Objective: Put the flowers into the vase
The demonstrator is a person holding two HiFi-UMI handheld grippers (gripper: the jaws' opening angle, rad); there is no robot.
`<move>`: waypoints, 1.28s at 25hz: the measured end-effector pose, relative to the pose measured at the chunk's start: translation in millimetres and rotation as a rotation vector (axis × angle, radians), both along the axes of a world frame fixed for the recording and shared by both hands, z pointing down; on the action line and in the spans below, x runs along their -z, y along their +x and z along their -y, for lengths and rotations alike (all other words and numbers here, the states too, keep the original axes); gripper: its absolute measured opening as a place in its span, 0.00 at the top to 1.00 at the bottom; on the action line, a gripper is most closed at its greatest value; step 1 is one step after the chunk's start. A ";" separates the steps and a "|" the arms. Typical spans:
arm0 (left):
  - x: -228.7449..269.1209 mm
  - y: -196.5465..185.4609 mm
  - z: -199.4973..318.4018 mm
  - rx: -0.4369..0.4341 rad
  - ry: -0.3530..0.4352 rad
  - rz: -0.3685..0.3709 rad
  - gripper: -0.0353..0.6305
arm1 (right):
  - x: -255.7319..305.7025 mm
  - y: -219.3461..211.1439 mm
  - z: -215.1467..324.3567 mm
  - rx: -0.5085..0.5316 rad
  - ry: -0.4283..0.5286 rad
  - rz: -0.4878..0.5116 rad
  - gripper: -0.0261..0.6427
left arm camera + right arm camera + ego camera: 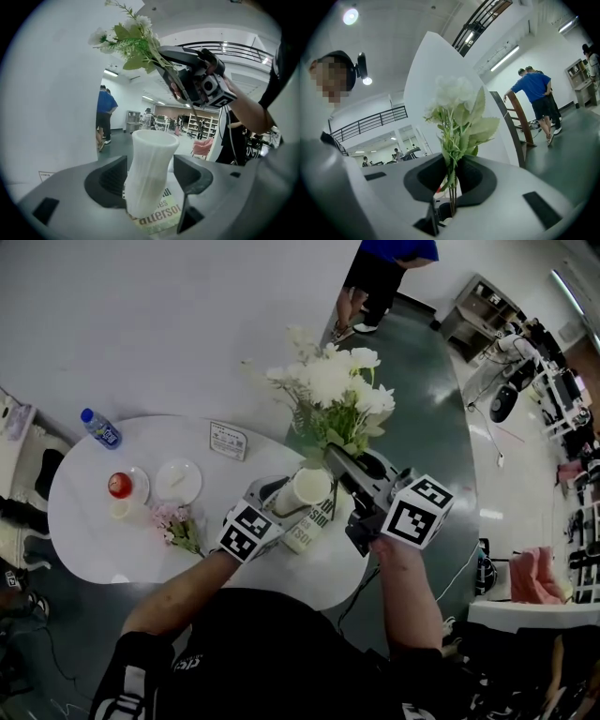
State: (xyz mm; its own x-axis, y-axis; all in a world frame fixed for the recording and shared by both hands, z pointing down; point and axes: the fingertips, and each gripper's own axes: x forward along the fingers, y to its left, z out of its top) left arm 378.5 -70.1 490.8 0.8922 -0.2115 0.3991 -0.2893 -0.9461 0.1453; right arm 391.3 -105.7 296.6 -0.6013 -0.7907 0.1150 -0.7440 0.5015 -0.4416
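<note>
Standing on a printed book point(302, 532) near the near edge of the round white tabletop point(94, 540), the white vase point(309, 491) is showing in the head view between the jaws of the left tool point(283, 493). The right tool point(339, 457) is holding the white flowers point(333, 381) just behind the vase, and the blooms are reaching out over the far right edge. Pink flowers point(175, 521) are lying toward the near left edge, and a bottle point(99, 427) is sitting at the far left edge.

In the left gripper view, the jaws are standing wide apart around the vase point(149, 168) and are not pressing on it. The flower stems are hanging beside its mouth, not inside it.

In the right gripper view, the jaws are standing nearly together and are clamping the green stems point(451, 187), and the blooms are rising upright in front.
</note>
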 end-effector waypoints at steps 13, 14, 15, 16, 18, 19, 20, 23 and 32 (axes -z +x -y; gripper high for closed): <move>-17.8 29.8 1.4 -0.075 0.022 0.013 0.46 | -0.9 10.1 25.5 0.002 0.100 0.036 0.86; -18.6 30.8 0.9 -0.080 0.024 0.016 0.46 | -1.2 9.9 26.5 0.002 0.107 0.038 0.86; -19.2 31.6 0.4 -0.084 0.026 0.019 0.46 | -1.6 9.7 27.2 0.001 0.114 0.041 0.86; -19.7 32.3 0.1 -0.086 0.028 0.022 0.46 | -1.9 9.5 27.8 0.002 0.120 0.045 0.86; -19.5 32.9 0.2 -0.090 0.034 0.022 0.46 | -2.1 8.9 28.6 0.005 0.136 0.054 0.86; -19.2 33.1 0.5 -0.093 0.039 0.021 0.46 | -2.0 8.6 29.0 0.007 0.146 0.057 0.86; -18.9 33.4 1.0 -0.095 0.045 0.021 0.46 | -1.8 8.3 29.5 0.009 0.158 0.059 0.86; -18.7 34.2 2.3 -0.100 0.055 0.018 0.46 | -1.1 6.4 30.0 0.020 0.191 0.063 0.86; -19.6 33.0 0.7 -0.110 0.061 0.013 0.46 | -14.4 2.3 19.6 0.019 0.248 0.046 0.86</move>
State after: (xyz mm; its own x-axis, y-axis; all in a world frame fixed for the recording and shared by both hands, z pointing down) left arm 411.6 -70.8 510.4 0.9063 -0.1364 0.4001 -0.1843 -0.9793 0.0837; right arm 393.6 -125.3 311.0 -0.6162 -0.7801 -0.1089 -0.7154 0.6121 -0.3369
